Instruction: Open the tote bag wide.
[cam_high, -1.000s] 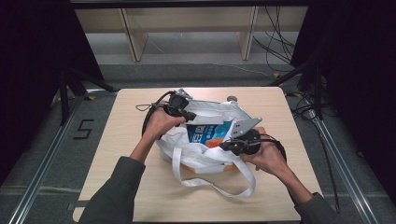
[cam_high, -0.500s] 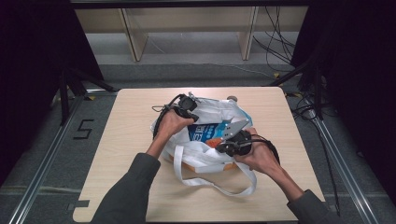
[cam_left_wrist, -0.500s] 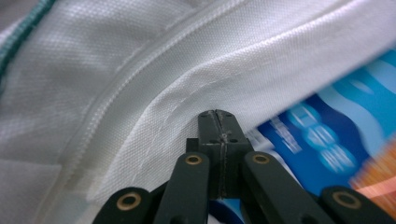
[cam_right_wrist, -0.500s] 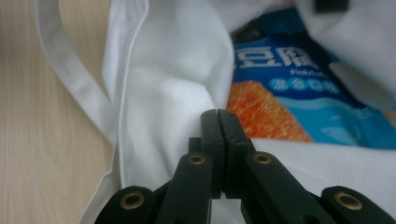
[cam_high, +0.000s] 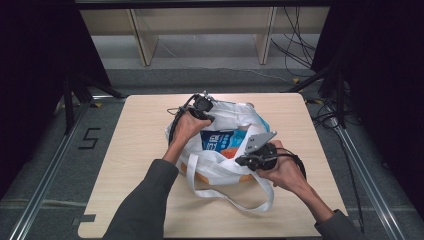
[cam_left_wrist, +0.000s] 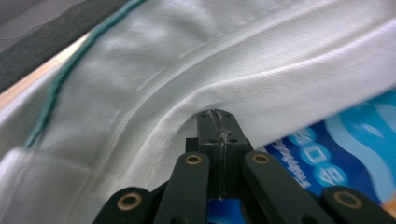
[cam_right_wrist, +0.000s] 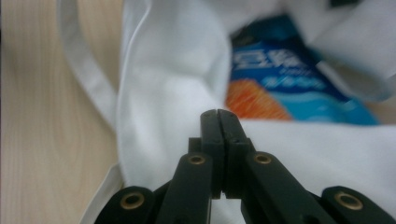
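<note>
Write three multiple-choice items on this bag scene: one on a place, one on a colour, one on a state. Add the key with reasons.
1. Where does the packet lie?
A. inside the bag
B. on the floor
C. on the shelf behind the table

2. What colour is the bag?
A. black
B. white
C. red

3. How do the left gripper's jaws stand?
A. wide open above the table
B. open around a handle
C. shut on the bag's rim

Key: 1 A, the high view shows the blue and orange packet through the bag's open mouth. 2 B, its cloth and handles are white in all three views. 3 C, in the left gripper view the jaws meet with the white rim pinched at their tips; the right gripper is likewise shut on the bag's cloth.
</note>
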